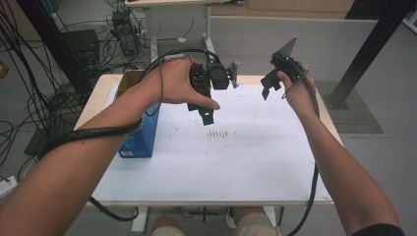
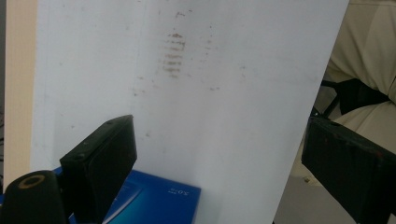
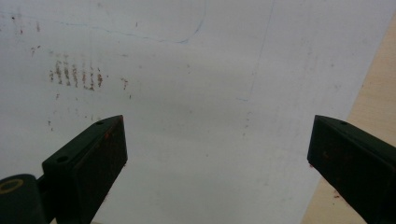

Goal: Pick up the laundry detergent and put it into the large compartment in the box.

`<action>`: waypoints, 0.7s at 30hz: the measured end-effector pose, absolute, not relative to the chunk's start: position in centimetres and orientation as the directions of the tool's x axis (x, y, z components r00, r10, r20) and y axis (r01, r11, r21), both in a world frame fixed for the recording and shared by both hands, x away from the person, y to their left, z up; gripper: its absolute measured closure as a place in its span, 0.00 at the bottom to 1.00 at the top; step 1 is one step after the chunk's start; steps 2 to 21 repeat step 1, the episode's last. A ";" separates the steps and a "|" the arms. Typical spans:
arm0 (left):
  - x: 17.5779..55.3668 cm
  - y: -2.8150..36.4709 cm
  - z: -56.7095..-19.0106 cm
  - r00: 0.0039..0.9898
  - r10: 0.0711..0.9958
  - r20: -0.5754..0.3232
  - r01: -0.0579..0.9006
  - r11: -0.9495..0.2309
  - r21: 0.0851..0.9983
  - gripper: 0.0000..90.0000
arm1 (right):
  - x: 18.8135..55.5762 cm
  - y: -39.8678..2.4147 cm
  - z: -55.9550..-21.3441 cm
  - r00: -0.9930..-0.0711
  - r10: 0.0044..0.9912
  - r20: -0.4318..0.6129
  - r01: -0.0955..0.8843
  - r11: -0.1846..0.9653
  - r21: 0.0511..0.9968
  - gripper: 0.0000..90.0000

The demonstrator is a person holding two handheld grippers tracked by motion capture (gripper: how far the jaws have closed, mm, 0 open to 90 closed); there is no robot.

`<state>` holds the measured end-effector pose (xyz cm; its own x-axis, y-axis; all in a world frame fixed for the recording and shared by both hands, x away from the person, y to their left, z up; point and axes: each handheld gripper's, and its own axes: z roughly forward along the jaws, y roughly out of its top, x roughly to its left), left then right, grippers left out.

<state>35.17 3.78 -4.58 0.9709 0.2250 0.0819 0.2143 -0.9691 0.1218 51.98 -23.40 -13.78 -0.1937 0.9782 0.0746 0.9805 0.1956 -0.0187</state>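
Both grippers up over the white table sheet (image 1: 255, 162), jaws spread wide, nothing held. Blue box (image 1: 140, 137) at the sheet's left edge, roughly 8 o'clock from left gripper (image 1: 206, 96). Well apart from right gripper (image 1: 275, 81), so probably a lefty grab.

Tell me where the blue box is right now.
The blue box stands at the left edge of the white sheet in the high view, under the person's left forearm, and shows between the left gripper's open jaws in its own view.
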 end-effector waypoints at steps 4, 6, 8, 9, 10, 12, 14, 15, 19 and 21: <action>35.2 3.9 -4.6 0.970 0.228 0.082 0.216 -0.968 0.127 0.12 | 51.9 -23.3 -13.8 -0.197 0.978 0.072 0.980 0.199 -0.018 0.05; 35.2 3.9 -4.6 0.970 0.228 0.082 0.216 -0.968 0.127 0.12 | 51.9 -23.3 -13.8 -0.197 0.978 0.072 0.980 0.199 -0.018 0.05; 35.2 3.9 -4.6 0.970 0.228 0.082 0.216 -0.968 0.127 0.12 | 51.9 -23.3 -13.8 -0.197 0.978 0.072 0.980 0.199 -0.018 0.05; 35.2 3.9 -4.6 0.970 0.228 0.082 0.216 -0.968 0.127 0.12 | 51.9 -23.3 -13.8 -0.197 0.978 0.072 0.980 0.199 -0.018 0.05; 35.2 3.9 -4.6 0.970 0.228 0.082 0.216 -0.968 0.127 0.12 | 51.9 -23.3 -13.8 -0.197 0.978 0.072 0.980 0.199 -0.018 0.05; 35.2 3.9 -4.6 0.970 0.228 0.082 0.216 -0.968 0.127 0.12 | 51.9 -23.3 -13.8 -0.197 0.978 0.072 0.980 0.199 -0.018 0.05; 35.2 3.9 -4.6 0.970 0.228 0.082 0.216 -0.968 0.127 0.12 | 51.9 -23.3 -13.8 -0.197 0.978 0.072 0.980 0.199 -0.018 0.05; 35.2 3.9 -4.6 0.970 0.228 0.082 0.216 -0.968 0.127 0.12 | 51.9 -23.3 -13.8 -0.197 0.978 0.072 0.980 0.199 -0.018 0.05; 35.2 3.9 -4.6 0.970 0.228 0.082 0.216 -0.968 0.127 0.12 | 51.9 -23.3 -13.8 -0.197 0.978 0.072 0.980 0.199 -0.018 0.05; 35.2 3.9 -4.6 0.970 0.228 0.082 0.216 -0.968 0.127 0.12 | 51.9 -23.3 -13.8 -0.197 0.978 0.072 0.980 0.199 -0.018 0.05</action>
